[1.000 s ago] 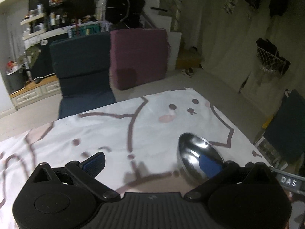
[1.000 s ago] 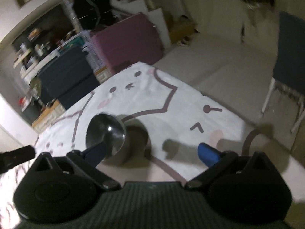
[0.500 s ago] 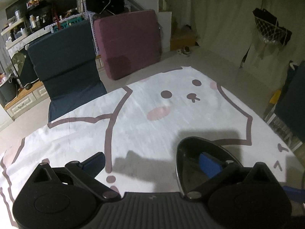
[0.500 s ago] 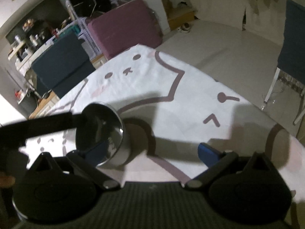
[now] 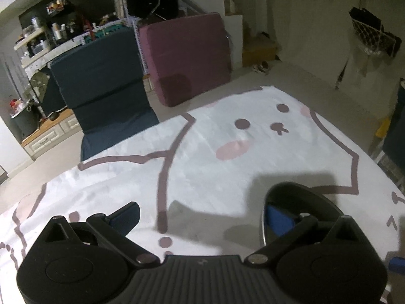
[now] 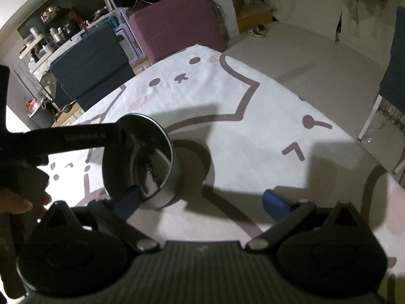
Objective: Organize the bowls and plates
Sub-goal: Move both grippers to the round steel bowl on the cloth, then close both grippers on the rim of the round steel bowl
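Observation:
A steel bowl [image 6: 152, 162] stands on the white cat-print tablecloth [image 6: 253, 131]. In the left wrist view the bowl [image 5: 303, 197] lies at the lower right. My left gripper [image 5: 202, 216] is open wide, and its right blue finger [image 5: 278, 217] sits inside the bowl's rim. From the right wrist view, that gripper's long black finger [image 6: 83, 136] reaches in from the left to the bowl's far rim. My right gripper [image 6: 201, 201] is open wide too. Its left finger [image 6: 126, 200] overlaps the bowl's near edge, and the other finger hangs over bare cloth.
A hand [image 6: 15, 202] holds the left gripper at the left edge. Beyond the table stand a dark blue floor chair [image 5: 101, 83] and a maroon cushion [image 5: 187, 55]. A blue chair [image 6: 395, 63] stands off the table's right side. The table edge curves close on the right.
My left gripper has swung in toward the bowl, so its right finger now sits inside the rim. The bowl looks larger and nearer in both views.

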